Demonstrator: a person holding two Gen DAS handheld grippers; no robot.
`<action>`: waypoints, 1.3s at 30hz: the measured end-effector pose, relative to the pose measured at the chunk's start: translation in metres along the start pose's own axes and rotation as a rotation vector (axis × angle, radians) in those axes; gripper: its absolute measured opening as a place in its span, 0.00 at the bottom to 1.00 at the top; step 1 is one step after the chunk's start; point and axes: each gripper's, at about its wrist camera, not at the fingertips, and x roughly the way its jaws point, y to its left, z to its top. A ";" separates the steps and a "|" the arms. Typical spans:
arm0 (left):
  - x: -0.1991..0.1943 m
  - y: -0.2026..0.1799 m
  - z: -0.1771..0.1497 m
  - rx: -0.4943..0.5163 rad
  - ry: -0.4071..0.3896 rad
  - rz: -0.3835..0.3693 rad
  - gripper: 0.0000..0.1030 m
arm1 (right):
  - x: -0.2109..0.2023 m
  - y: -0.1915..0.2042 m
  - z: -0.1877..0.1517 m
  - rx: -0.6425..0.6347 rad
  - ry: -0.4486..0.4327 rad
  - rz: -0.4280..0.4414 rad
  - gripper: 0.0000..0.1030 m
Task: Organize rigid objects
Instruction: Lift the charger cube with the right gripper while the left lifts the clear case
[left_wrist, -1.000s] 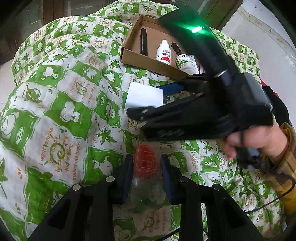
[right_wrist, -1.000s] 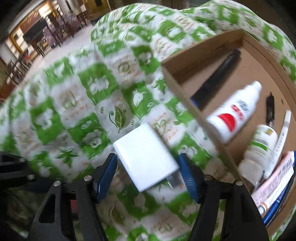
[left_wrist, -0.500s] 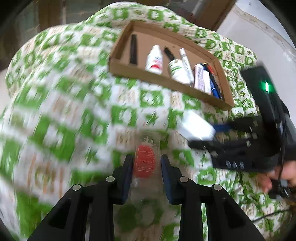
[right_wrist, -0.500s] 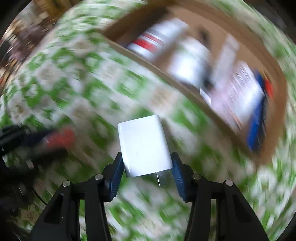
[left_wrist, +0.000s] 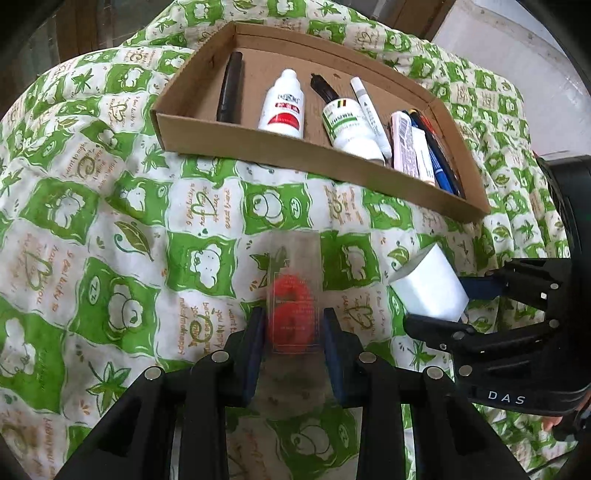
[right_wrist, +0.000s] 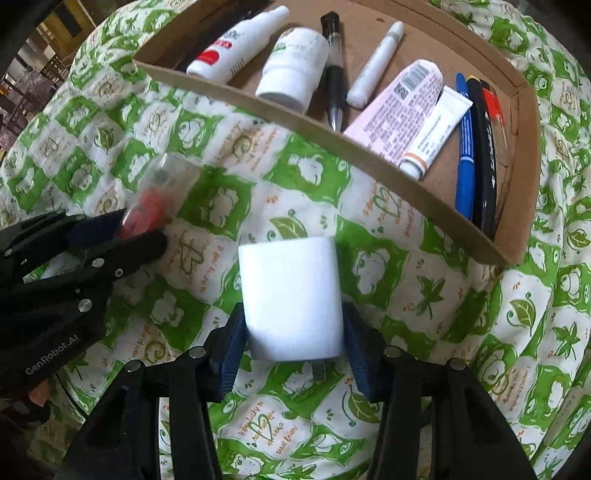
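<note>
My left gripper is shut on a clear plastic case with a red part inside, held above the quilt; it also shows in the right wrist view. My right gripper is shut on a white charger block, also seen in the left wrist view at the right. A shallow cardboard tray lies ahead, holding white bottles, pens and tubes.
A green and white patterned quilt covers the whole surface and bulges unevenly. The tray's near wall stands between both grippers and its contents. A white wall rises at the far right.
Both grippers have pulled back and lifted with their objects. The right gripper has closed on the charger block and swung to face the tray's right half.
</note>
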 end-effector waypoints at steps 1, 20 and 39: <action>0.001 0.000 0.000 0.000 0.000 0.002 0.31 | -0.002 0.001 0.000 0.000 -0.004 0.000 0.48; 0.009 -0.013 0.006 0.043 -0.011 0.046 0.29 | 0.000 -0.010 0.000 0.030 -0.031 0.013 0.45; -0.024 0.008 0.002 -0.073 -0.051 -0.038 0.29 | -0.036 -0.040 0.010 0.144 -0.032 0.274 0.45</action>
